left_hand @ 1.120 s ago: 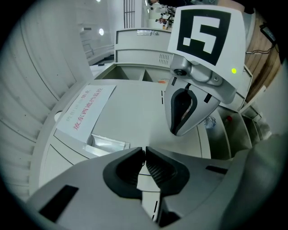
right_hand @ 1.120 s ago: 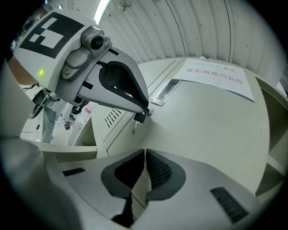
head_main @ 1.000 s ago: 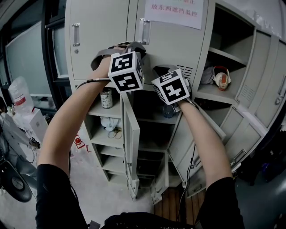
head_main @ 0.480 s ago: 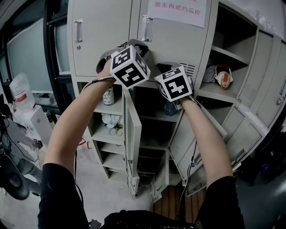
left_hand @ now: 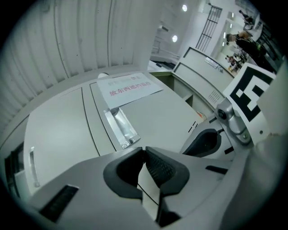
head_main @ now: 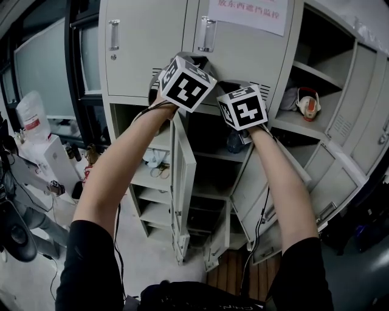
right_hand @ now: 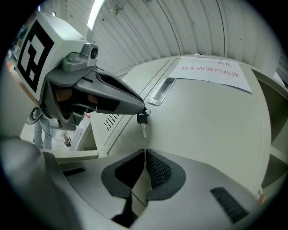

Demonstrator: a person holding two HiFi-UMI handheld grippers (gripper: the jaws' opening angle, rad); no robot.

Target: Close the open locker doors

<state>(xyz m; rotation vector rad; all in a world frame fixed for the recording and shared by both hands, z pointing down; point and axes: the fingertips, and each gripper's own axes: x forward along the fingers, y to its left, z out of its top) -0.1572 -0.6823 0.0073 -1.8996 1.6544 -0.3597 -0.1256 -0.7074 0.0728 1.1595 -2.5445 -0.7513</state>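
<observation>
1. A tall bank of pale grey metal lockers (head_main: 140,67) fills the head view. Its upper doors are shut, and several lower ones stand open.
2. At the right, an open locker compartment with bare shelves (head_main: 316,73) has its door swung wide. A red and white object (head_main: 305,103) lies on one shelf.
3. A narrow grey open locker door (head_main: 182,176) hangs edge-on directly below the left tongs. More open lower doors (head_main: 267,200) slant outward beneath the right tongs. All of these doors sit under the two tools, and neither tool touches them.
4. The closed upper door (head_main: 243,54) is what both tongs face, and they are raised close to its lower part.
5. The left tongs (left_hand: 144,157) have their ribbed black pads pressed together with nothing between them. Their marker cube (head_main: 185,82) sits just left of the right cube (head_main: 243,106).
6. The right tongs (right_hand: 145,157) are likewise pressed together and empty, just beside the left pair.
7. A white paper notice with red print (head_main: 248,11) is stuck high on the closed door, above both tools.
8. A shiny recessed metal handle (left_hand: 120,128) runs along that door's edge, between the notice and the left pads.
9. A small key with a dark head (right_hand: 142,123) hangs from the closed door's lock. In the right gripper view the tip of the left tongs ends just beside it, and whether they touch cannot be told.
</observation>
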